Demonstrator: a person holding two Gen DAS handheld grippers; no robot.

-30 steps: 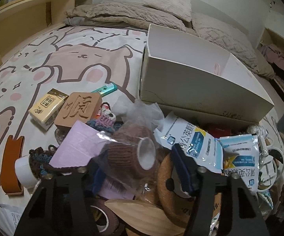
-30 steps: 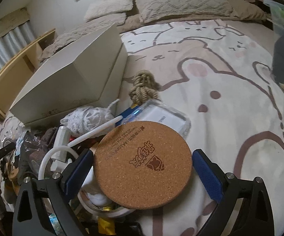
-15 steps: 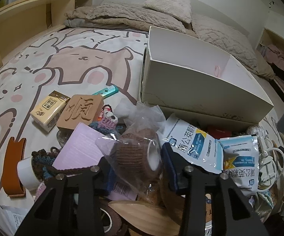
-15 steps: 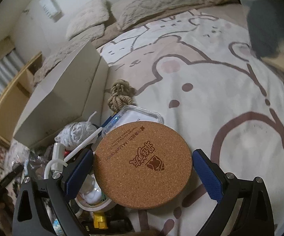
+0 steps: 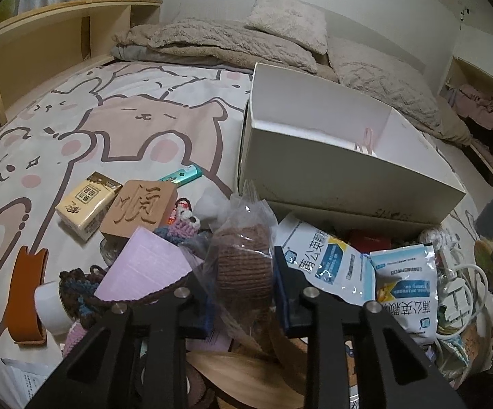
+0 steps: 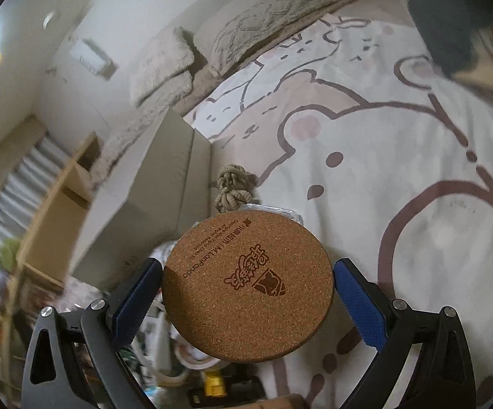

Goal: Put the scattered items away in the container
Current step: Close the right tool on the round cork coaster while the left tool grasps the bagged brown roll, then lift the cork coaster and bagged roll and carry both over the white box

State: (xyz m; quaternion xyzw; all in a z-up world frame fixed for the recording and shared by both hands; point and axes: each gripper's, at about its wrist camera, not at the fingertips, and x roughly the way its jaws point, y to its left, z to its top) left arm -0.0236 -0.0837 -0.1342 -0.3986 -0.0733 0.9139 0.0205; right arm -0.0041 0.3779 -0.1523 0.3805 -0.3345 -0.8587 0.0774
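My left gripper is shut on a brown knitted roll in a clear plastic bag, held over a pile of clutter on the bed. The open white box stands just beyond, to the right. My right gripper is shut on a round cork coaster, lifted above the bed; the white box lies to its left.
The left wrist view shows a carved wooden block, a tissue pack, a green tube, blue-and-white sachets, a pink sheet and a white cable. A rope knot lies beyond the coaster. Pillows at the bedhead.
My left gripper has closed on the bagged knitted roll. My right gripper has risen and tilted with the coaster, away from the pile.
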